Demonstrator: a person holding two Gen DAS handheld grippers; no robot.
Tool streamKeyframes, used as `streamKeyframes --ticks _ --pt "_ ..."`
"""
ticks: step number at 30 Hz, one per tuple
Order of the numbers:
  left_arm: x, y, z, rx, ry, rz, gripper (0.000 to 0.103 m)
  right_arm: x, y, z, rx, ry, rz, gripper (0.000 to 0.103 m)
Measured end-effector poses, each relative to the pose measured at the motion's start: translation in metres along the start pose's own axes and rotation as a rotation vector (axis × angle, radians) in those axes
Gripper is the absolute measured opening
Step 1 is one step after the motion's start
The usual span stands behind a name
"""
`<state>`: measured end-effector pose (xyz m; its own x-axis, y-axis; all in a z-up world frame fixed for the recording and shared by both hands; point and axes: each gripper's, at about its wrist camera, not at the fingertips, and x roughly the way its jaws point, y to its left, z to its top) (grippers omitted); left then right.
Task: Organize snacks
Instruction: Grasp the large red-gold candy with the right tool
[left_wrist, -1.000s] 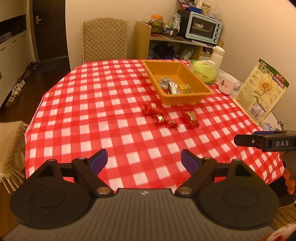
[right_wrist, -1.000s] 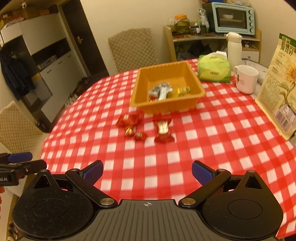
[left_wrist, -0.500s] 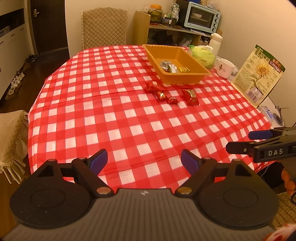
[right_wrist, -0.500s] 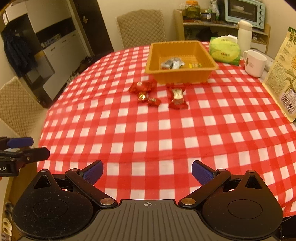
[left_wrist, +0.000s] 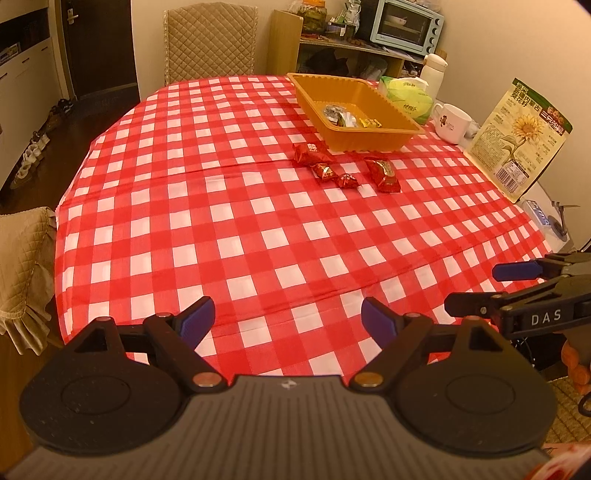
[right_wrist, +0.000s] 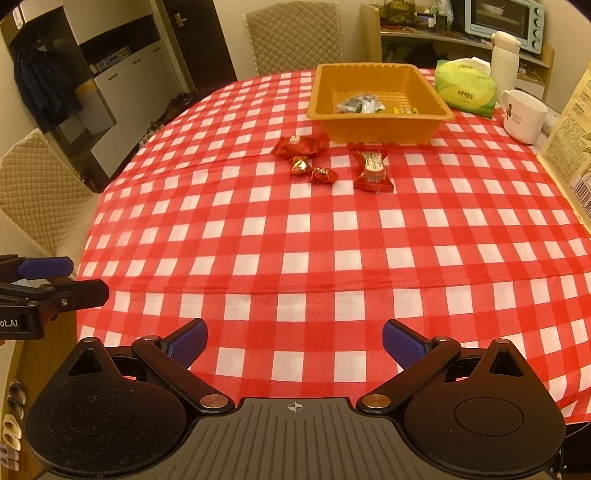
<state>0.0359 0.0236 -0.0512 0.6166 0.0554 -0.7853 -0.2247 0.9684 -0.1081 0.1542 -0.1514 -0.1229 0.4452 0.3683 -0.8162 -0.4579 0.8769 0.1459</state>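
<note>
Here I am holding my left hand-held gripper (left_wrist: 288, 317) and right hand-held gripper (right_wrist: 294, 341) spread wide and empty at the bench's (right_wrist: 295, 236) near edge; four red snacks (right_wrist: 371, 168) are lying far off, just before the orange tray (right_wrist: 384, 122).

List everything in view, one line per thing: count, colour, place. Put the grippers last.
Tray: 1, orange, far side of table, holding a few wrapped snacks.
Wrapped snacks: 4, red, on the cloth just in front of the tray.
Tablecloth: 1, red and white check, covering the table.
Tissue pack: 1, green, right of the tray.
Mug: 1, white, right of the tissue pack.
Flask: 1, white, behind the mug.
Sunflower-seed bag: 1, yellow and green, upright at the table's right edge.
Toaster oven: 1, pale blue, on the shelf.
Chairs: 2, beige quilted, far side and left.
Left gripper: open, empty, near edge.
Right gripper: open, empty, near edge.
</note>
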Motion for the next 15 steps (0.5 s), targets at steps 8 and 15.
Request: streamKeyframes --ticks 8,15 --pt "0.011 -0.006 0.012 -0.028 -0.008 0.040 0.085 0.010 -0.015 0.014 -0.031 0.000 0.021 0.101" --pt "0.030 -0.015 0.032 -0.056 -0.019 0.072 0.085 0.020 -0.040 0.036 -0.058 -0.029 0.032 0.101"
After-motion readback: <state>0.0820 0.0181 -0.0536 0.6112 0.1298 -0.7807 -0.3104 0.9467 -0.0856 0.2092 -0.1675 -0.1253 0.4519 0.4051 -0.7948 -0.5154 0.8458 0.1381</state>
